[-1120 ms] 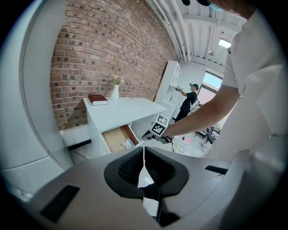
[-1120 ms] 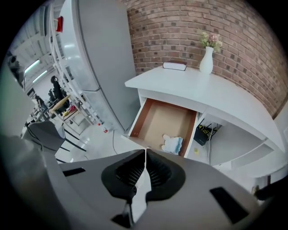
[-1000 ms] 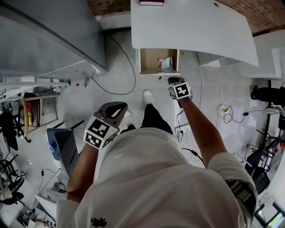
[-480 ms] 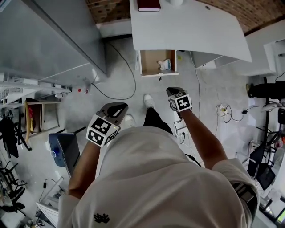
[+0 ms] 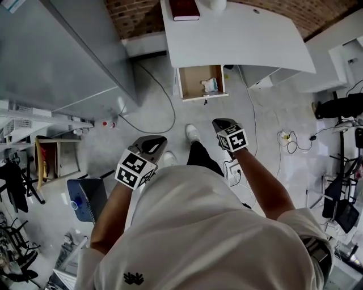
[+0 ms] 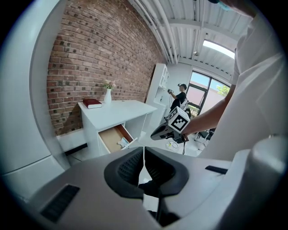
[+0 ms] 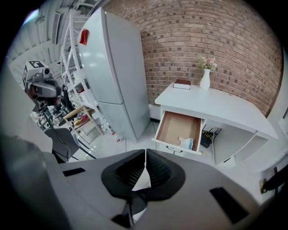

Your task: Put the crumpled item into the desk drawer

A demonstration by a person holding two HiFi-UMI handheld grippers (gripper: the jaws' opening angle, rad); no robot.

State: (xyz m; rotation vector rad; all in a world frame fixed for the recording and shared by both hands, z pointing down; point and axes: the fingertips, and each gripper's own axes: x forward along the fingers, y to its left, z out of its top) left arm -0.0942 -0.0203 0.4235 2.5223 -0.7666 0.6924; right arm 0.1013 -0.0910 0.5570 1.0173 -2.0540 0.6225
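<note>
A crumpled pale item lies inside the open wooden drawer of the white desk. It also shows in the drawer in the right gripper view, crumpled item, and in the left gripper view, crumpled item. My right gripper is shut and empty, held in the air a step back from the drawer. My left gripper is shut too, lower left, over the floor. Both jaw pairs meet with nothing between them.
A grey fridge stands left of the desk. A dark red book and a white vase sit on the desk top. A cable runs across the floor. Shelving and a blue box stand at left, chairs at right.
The person has stepped back from the desk. The right gripper has drawn away from the drawer front. The crumpled item stays in the drawer.
</note>
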